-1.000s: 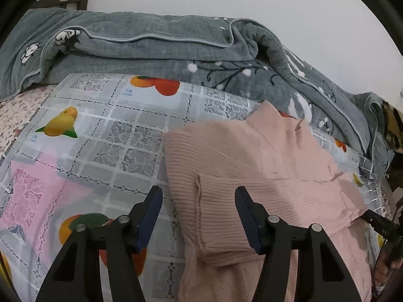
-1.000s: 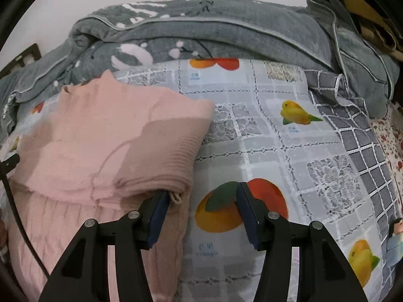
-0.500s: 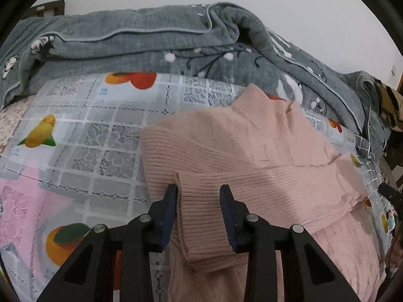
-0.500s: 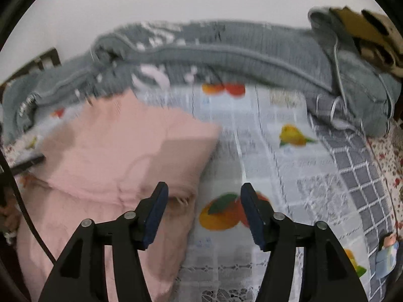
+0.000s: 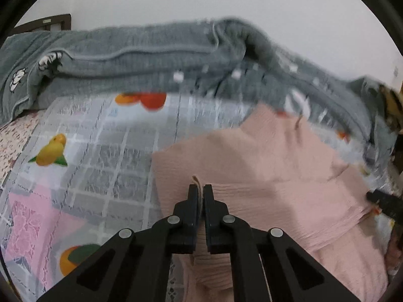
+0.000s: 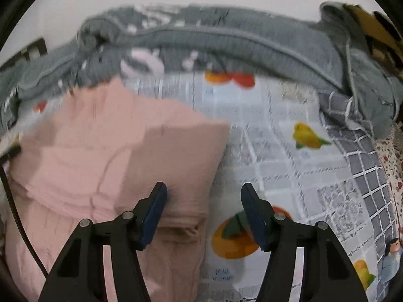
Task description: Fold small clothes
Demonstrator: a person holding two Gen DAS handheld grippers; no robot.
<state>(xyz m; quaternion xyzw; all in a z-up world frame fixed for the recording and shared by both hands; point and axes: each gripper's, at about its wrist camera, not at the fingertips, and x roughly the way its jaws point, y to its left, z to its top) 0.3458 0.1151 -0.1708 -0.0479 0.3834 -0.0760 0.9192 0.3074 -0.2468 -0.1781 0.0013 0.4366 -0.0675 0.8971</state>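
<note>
Pink knit sweater [image 5: 264, 176], soft, limp, lying centre-frame on bed: left claw [image 5: 200, 193] pinching its ribbed edge; right claw [image 6: 204, 196] hovering half-open, straddling its lower corner.

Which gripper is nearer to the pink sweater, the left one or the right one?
Left. The left gripper is shut on a fold of the pink sweater. The right gripper is open, with the sweater's right edge between its jaws, not pinched.

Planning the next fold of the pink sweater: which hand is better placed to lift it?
Left: its tongs already pinch the pink sweater. The right tongs stand open, straddling its edge.
</note>
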